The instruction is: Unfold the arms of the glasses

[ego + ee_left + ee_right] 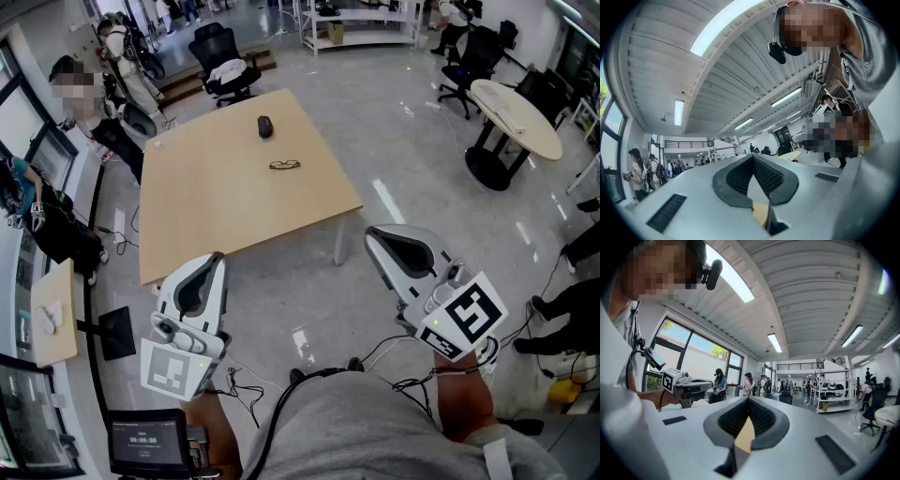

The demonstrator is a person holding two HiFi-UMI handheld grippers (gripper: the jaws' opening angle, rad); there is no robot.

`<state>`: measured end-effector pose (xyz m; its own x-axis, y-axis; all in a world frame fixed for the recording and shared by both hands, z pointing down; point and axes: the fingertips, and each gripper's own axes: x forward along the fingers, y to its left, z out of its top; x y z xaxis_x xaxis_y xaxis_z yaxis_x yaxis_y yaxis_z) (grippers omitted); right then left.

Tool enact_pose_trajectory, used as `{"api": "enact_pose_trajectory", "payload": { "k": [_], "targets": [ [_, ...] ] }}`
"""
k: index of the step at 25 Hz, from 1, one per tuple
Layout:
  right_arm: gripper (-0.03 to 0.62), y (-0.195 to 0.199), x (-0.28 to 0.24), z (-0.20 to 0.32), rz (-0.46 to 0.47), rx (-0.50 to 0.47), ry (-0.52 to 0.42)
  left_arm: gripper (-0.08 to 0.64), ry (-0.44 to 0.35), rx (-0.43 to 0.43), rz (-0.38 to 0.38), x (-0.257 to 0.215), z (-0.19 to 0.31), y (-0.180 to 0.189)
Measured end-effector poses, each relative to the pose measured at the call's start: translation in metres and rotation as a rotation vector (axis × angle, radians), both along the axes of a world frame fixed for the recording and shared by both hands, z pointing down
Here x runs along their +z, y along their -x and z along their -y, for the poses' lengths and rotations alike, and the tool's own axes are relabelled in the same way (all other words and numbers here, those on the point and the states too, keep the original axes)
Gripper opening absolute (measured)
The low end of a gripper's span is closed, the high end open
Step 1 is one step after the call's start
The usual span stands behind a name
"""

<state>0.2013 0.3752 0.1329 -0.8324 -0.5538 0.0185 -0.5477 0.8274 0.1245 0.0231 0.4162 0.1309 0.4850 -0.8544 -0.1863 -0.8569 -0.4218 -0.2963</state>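
A dark-framed pair of glasses [285, 165] lies on the tan table [216, 202], right of its middle; it is too small to tell how its arms lie. Both grippers hang well short of the table, over the floor in front of the person. My left gripper [217, 257] is at the lower left, its jaws meeting at the tip with nothing between them. My right gripper [372, 234] is at the lower right, also shut and empty. In the left gripper view the left gripper [753, 156] points up toward the ceiling. In the right gripper view the right gripper [749, 399] faces the room, and neither view shows the glasses.
A black mouse [265, 127] sits on the table behind the glasses. A black office chair [225, 66] stands beyond the table, and a round table [516, 112] is at the far right. People stand at the left, by a small side table [52, 309]. Cables lie on the floor.
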Motion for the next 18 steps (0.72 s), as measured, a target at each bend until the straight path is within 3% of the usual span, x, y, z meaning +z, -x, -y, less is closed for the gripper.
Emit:
{"api": "enact_pose_trajectory", "payload": {
  "k": [18],
  "targets": [
    [0.006, -0.0003, 0.0045, -0.0006, 0.001, 0.006, 0.011, 0.006, 0.008, 0.014, 0.010, 0.0037, 0.0007, -0.0037]
  ]
}}
